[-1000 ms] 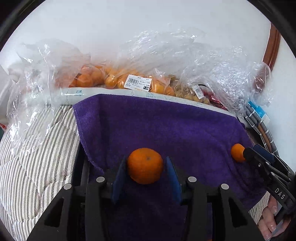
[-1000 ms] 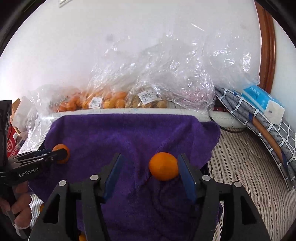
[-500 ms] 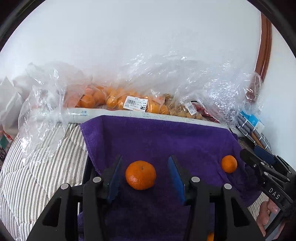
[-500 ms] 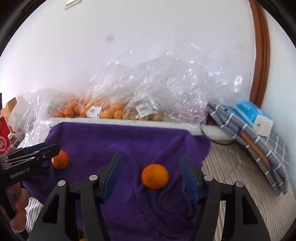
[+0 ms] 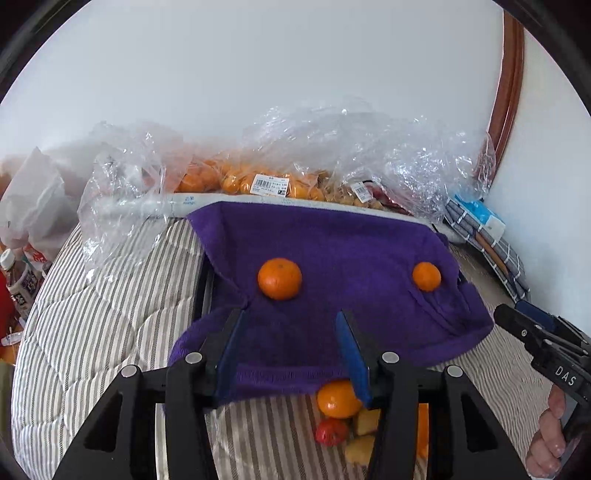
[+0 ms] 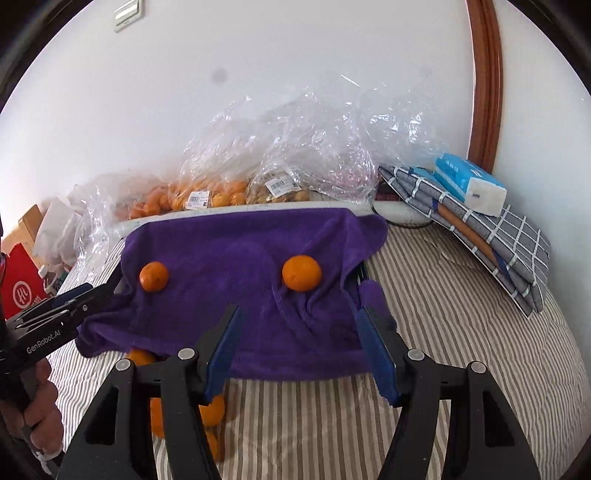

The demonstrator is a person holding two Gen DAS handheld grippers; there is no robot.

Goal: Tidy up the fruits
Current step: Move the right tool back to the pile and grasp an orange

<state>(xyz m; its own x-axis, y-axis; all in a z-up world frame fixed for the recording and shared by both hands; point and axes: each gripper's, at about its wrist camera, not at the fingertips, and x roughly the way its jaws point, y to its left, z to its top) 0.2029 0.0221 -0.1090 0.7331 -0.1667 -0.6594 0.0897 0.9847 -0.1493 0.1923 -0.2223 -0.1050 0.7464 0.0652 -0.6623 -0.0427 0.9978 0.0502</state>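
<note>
Left gripper (image 5: 290,341) open, empty; one orange (image 5: 279,278) lies just ahead on the purple towel (image 5: 332,240). Right gripper (image 6: 295,341) open, empty; second orange (image 6: 301,273) lies ahead, apart.

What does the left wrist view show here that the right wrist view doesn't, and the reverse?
Left wrist only: a small red fruit and yellowish pieces below the towel's near edge, and a bottle at far left.
Right wrist only: a wall switch plate and a red box.
Both: the purple towel with two oranges, bagged fruit, striped bedding, and the blue tissue pack.
</note>
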